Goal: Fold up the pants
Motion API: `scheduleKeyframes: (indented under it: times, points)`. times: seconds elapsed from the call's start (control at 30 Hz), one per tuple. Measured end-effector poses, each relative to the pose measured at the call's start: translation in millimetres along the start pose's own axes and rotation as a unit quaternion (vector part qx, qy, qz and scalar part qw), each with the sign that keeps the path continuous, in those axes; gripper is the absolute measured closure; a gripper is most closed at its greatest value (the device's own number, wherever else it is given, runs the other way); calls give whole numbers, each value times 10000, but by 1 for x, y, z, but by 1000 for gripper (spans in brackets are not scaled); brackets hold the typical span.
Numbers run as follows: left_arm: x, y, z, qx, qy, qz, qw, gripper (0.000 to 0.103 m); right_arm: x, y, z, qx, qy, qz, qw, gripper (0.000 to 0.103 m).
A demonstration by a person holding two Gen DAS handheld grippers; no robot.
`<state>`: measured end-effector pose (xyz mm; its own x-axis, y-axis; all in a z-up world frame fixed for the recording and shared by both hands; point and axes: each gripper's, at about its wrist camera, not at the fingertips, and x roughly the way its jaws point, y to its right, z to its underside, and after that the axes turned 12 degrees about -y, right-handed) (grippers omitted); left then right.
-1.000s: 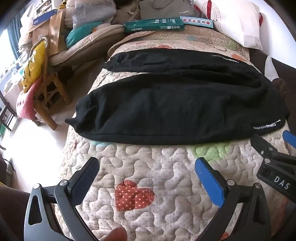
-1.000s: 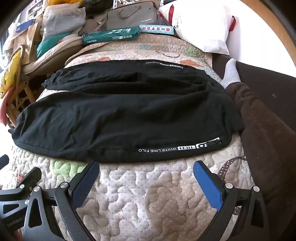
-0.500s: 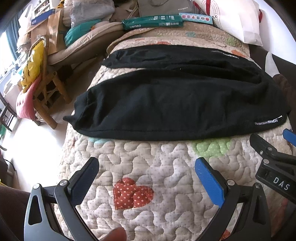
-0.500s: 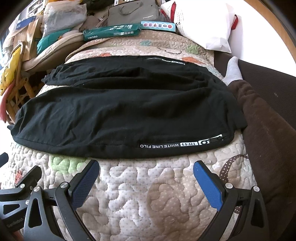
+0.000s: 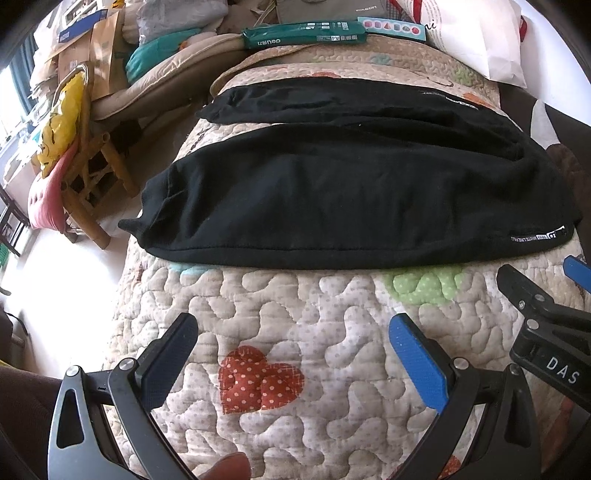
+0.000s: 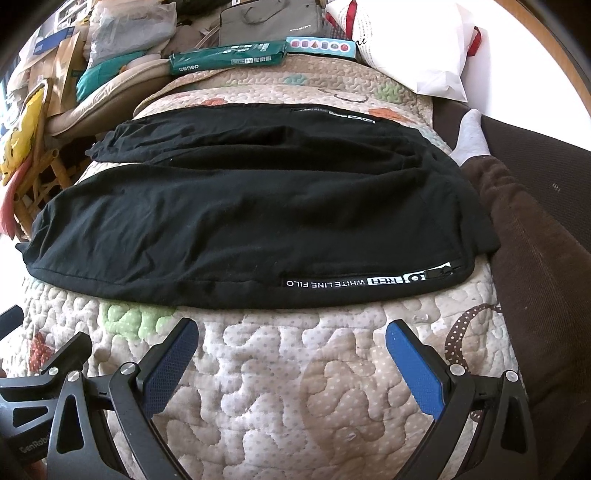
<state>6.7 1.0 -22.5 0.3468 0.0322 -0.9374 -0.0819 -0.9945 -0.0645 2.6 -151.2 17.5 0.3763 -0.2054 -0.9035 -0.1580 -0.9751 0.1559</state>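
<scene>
Black pants (image 5: pixel 351 192) lie flat across a quilted bed cover (image 5: pixel 295 317), both legs stretched to the left, waist at the right. They also show in the right wrist view (image 6: pixel 240 218), with a white printed strip (image 6: pixel 365 282) along the near edge. My left gripper (image 5: pixel 291 350) is open and empty above the quilt, short of the pants' near edge. My right gripper (image 6: pixel 291 354) is open and empty, near the printed strip. The right gripper's body shows in the left wrist view (image 5: pixel 546 332).
A green box (image 5: pixel 306 33) and a white bag (image 5: pixel 480 33) lie at the bed's far end. A wooden chair with a yellow cushion (image 5: pixel 62 122) stands left of the bed. A brown-clad leg with a white sock (image 6: pixel 517 206) lies along the right edge.
Both grippers have drawn back slightly toward me, so more quilt shows before the pants. The pants have not moved. Both jaws stay open.
</scene>
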Motion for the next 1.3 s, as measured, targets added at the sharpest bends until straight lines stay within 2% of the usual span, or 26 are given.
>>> scheduleKeyframes:
  times: [0.1,0.4,0.63,0.9,1.07,1.1,1.13,1.2,1.3]
  points:
    - [2,0,0,-13,-39,14,10000,0,1,-1,0,-22,-30,-3,10000,0]
    - [12,-5,1,-245,-164,369,9989,0,13,-2,5,-26,-382,-137,9992,0]
    - [13,-8,4,-339,-105,487,9982,0,17,1,6,100,-496,-265,9984,0]
    - [12,-7,5,-274,-180,354,9988,0,21,8,6,345,-530,-488,9968,0]
    - [7,-10,1,-261,-239,368,9987,1,24,3,1,37,-582,-375,9976,0]
    - [3,-11,0,-283,-193,344,9988,3,24,3,-1,-15,-667,-393,9970,0]
    - [-1,-13,-3,-298,-147,337,9989,9,24,4,-4,-58,-772,-422,9961,0]
    - [-15,-18,-10,-301,-22,565,9979,15,18,7,-8,-78,-842,-434,9955,1]
    - [-41,-24,-21,-255,353,855,9954,16,-9,17,-16,-59,-349,-428,9985,1]
